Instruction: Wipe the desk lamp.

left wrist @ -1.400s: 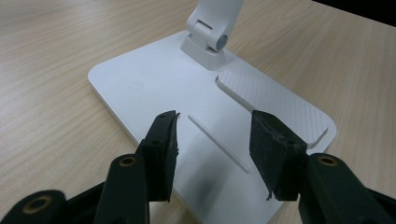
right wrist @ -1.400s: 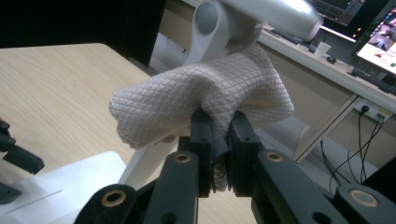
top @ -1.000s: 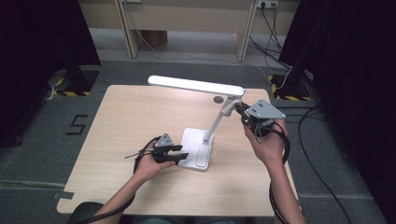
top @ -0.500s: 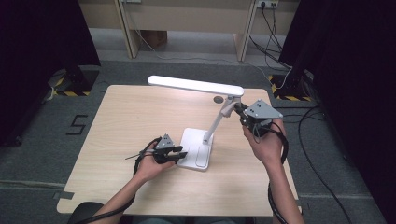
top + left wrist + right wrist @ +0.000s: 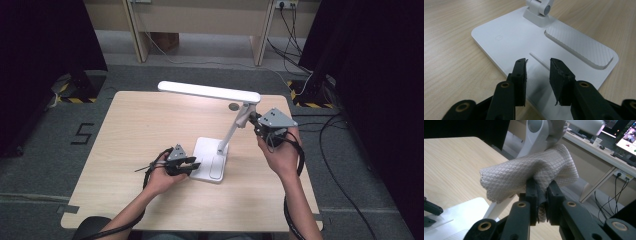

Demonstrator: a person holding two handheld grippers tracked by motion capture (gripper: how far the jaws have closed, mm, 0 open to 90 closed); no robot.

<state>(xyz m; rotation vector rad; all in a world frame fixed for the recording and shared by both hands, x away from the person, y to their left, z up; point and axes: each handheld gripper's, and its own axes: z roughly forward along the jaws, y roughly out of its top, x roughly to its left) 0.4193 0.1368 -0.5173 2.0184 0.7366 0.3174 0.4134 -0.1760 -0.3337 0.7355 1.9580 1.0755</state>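
My right gripper pinches the cloth against the lamp arm, frame centre; my left gripper, jaws half-open and just closing, should steady the base first.

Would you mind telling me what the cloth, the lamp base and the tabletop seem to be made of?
Cloth: pale woven fabric with a diamond-quilt texture, probably microfibre. Lamp base: smooth matte white, likely plastic, with a ribbed inset pad. Tabletop: light wood-grain surface, possibly laminate.

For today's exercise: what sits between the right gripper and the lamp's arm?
A quilted cloth, pinched by the right gripper against the lamp arm, in the right gripper view.
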